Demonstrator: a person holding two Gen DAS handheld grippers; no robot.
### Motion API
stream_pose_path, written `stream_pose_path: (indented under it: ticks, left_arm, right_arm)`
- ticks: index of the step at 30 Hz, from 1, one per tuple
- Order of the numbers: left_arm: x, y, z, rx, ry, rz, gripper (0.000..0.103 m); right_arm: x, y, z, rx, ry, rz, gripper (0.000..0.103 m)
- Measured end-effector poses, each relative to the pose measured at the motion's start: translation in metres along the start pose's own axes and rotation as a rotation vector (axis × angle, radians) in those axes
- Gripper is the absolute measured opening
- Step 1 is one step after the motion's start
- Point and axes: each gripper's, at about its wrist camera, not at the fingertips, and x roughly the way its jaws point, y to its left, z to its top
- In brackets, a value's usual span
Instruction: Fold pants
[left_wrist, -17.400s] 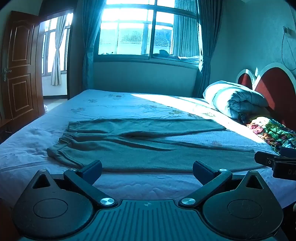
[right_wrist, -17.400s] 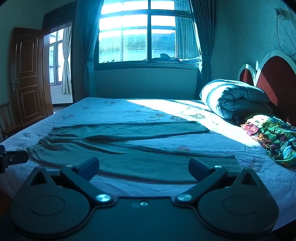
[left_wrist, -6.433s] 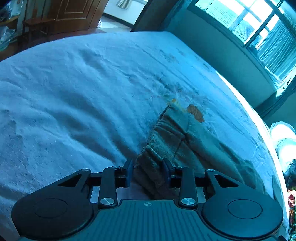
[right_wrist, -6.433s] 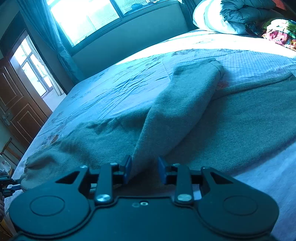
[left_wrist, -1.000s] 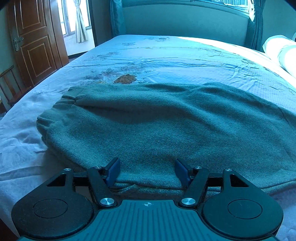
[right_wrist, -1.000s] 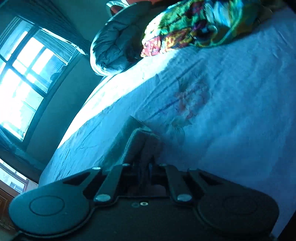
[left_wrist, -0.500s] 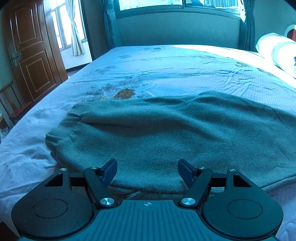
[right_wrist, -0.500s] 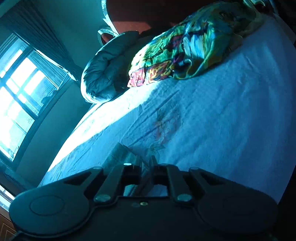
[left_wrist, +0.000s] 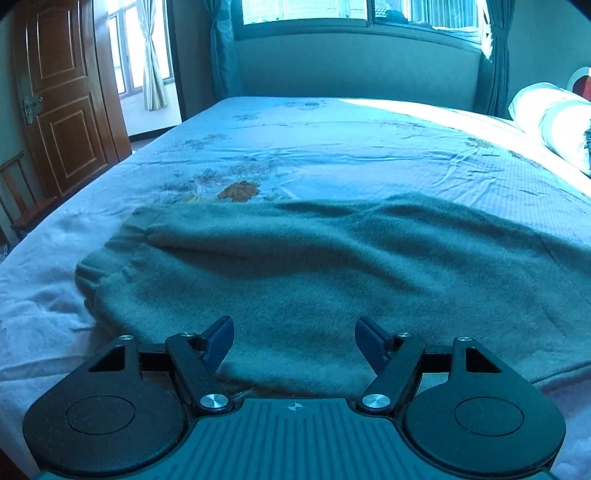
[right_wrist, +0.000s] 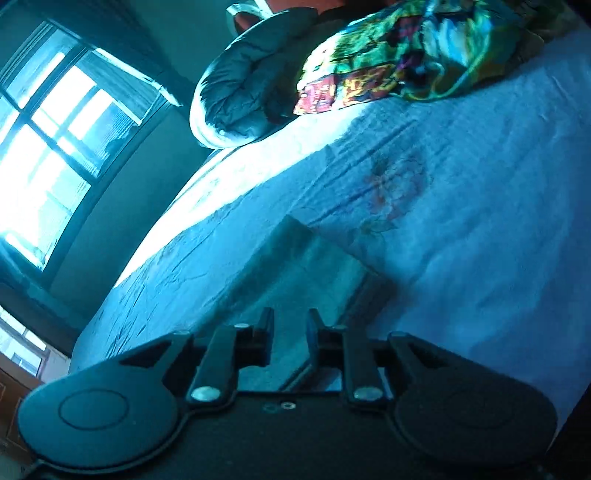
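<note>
Left wrist view: the left tongs (left_wrist: 294, 341) are spread wide and grasp nothing, poised over the near edge of the green pants (left_wrist: 332, 266). The pants lie flat across the bed (left_wrist: 351, 147), waistband toward the wooden door (left_wrist: 62, 99).

Right wrist view: the right tongs (right_wrist: 290, 338) stand slightly parted above the pants' leg end (right_wrist: 295, 266), gripping nothing. A rolled duvet (right_wrist: 240, 92) and a colourful cloth (right_wrist: 413, 51) lie beyond.
</note>
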Motion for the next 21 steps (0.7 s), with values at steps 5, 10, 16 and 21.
stream_pose_path:
  ticks: [5, 10, 16, 21]
  left_arm:
    - [0.02, -0.053, 0.039, 0.045, -0.022, -0.101, 0.073]
    - [0.058, -0.116, 0.069, 0.185, 0.002, -0.136, 0.073]
    - [0.1, -0.12, 0.072, 0.199, 0.054, -0.088, 0.08]
    - [0.107, -0.069, 0.067, 0.177, 0.053, -0.018, 0.084]
  right_arm:
    - [0.043, 0.119, -0.033, -0.388, 0.096, 0.078, 0.041]
    - [0.097, 0.22, -0.076, -0.641, 0.177, 0.123, 0.037]
    - [0.151, 0.268, -0.131, -0.827, 0.35, 0.12, 0.034]
    - [0.151, 0.233, -0.11, -0.812, 0.268, -0.054, 0.024]
